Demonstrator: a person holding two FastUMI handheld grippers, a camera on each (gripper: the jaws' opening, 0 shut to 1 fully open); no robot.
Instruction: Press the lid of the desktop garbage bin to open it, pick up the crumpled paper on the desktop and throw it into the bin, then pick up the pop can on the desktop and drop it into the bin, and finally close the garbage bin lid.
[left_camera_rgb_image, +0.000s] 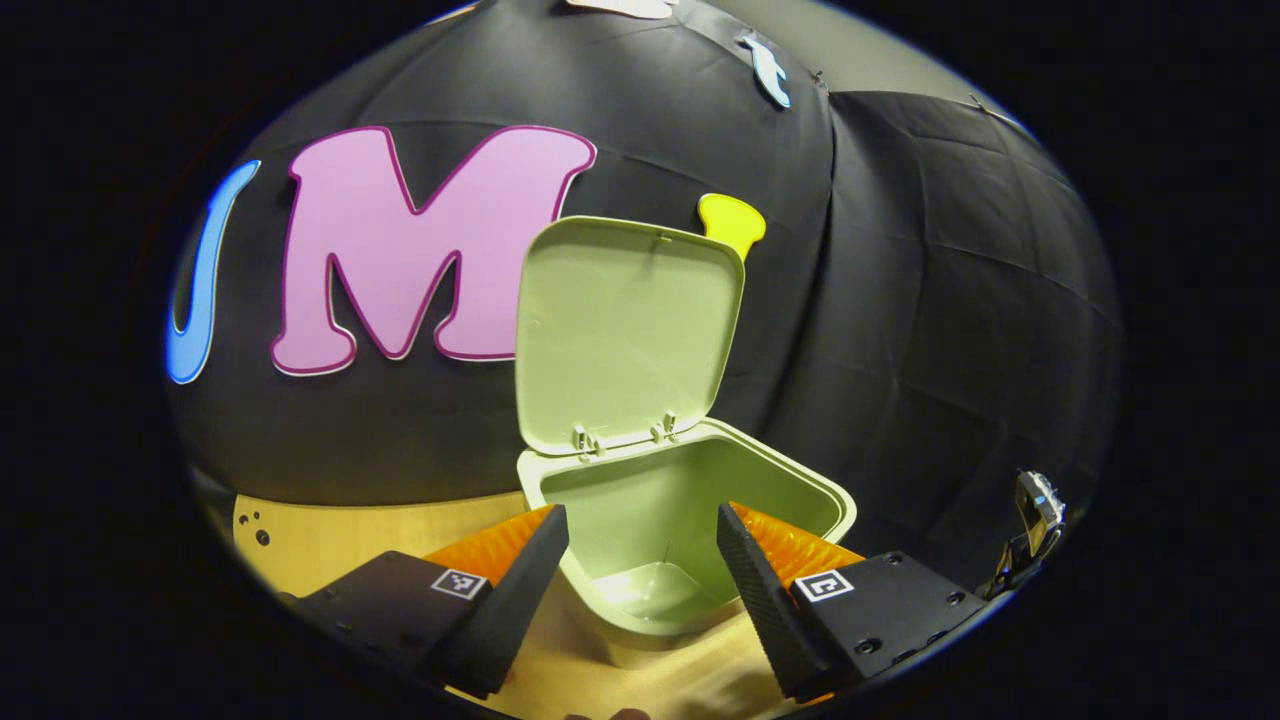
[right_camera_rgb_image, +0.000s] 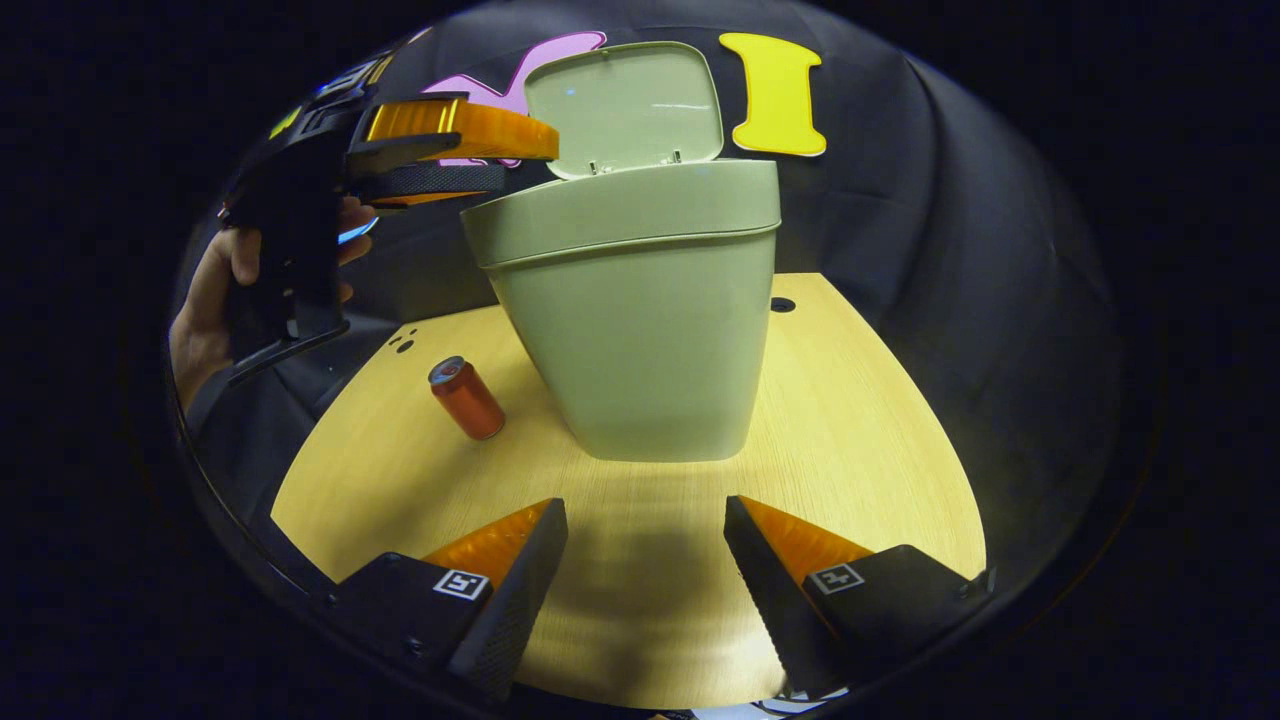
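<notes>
The pale wooden worktop (right_camera_rgb_image: 860, 440) carries the green bin (right_camera_rgb_image: 640, 330), which stands near its middle with its lid (right_camera_rgb_image: 625, 105) swung up and back on its hinges, leaving the mouth wide open. In the left gripper view the bin (left_camera_rgb_image: 690, 520) is seen from above and just in front: its rim sits between and just beyond the two fingers, the raised lid (left_camera_rgb_image: 625, 335) stands behind the opening, and the part of the inner floor that shows is bare, though the near part of the inside is hidden. The left hand-held gripper (left_camera_rgb_image: 642, 555) hangs over the near edge of the bin with its fingers spread well apart and nothing between them. In the right gripper view that same left hand-held gripper (right_camera_rgb_image: 475, 160) shows up high beside the bin's rim, on the left of the picture, held by a person's hand (right_camera_rgb_image: 215, 290). The right hand-held gripper (right_camera_rgb_image: 645, 555) sits low over the worktop in front of the bin, fingers likewise spread wide and gripping nothing, clear of the bin's base. The red can (right_camera_rgb_image: 466, 398) stands on the worktop just beside the bin's lower left side in this view, near it but not touching, and well ahead of the right hand-held gripper's fingertips.
</notes>
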